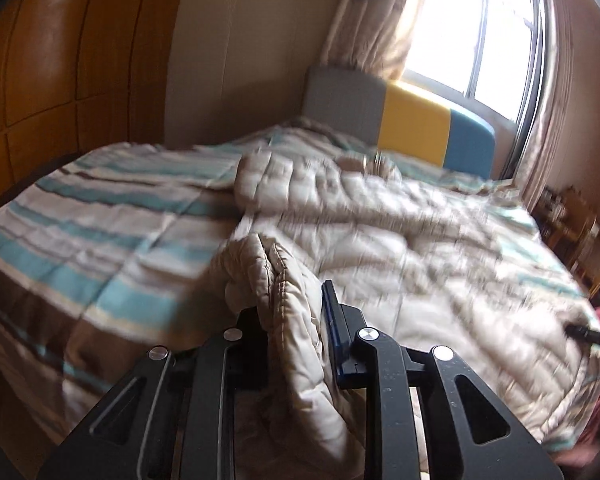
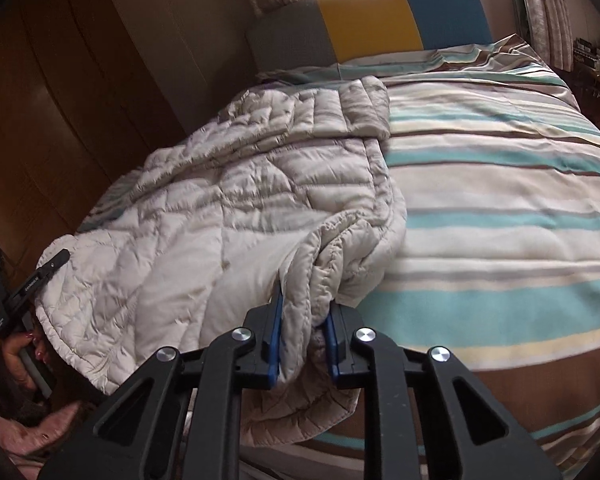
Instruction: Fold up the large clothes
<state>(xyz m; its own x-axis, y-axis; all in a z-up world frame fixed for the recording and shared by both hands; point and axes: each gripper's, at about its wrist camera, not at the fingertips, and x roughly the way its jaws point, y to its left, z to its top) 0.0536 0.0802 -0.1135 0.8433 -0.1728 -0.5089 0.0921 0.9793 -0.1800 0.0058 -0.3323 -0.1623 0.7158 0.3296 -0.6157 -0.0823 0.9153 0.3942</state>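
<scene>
A beige quilted puffer jacket (image 1: 380, 232) lies spread on the striped bed. My left gripper (image 1: 292, 312) is shut on a bunched fold of its near edge, and the fabric rises between the pads. In the right wrist view the same jacket (image 2: 220, 200) runs from the headboard toward me, with my right gripper (image 2: 306, 304) shut on a gathered fold at its near right corner. The left gripper (image 2: 48, 268) shows there at the jacket's near left corner, held by a hand (image 2: 24, 344). A finger of the right gripper (image 1: 584, 334) shows at the far right of the left wrist view.
The bedspread (image 1: 100, 240) has teal, cream and brown stripes. A grey, yellow and blue headboard (image 1: 416, 128) stands under a bright window with curtains (image 1: 372, 20). A wooden wardrobe (image 1: 60, 60) lines the left side. A low wooden shelf (image 1: 572, 220) stands right of the bed.
</scene>
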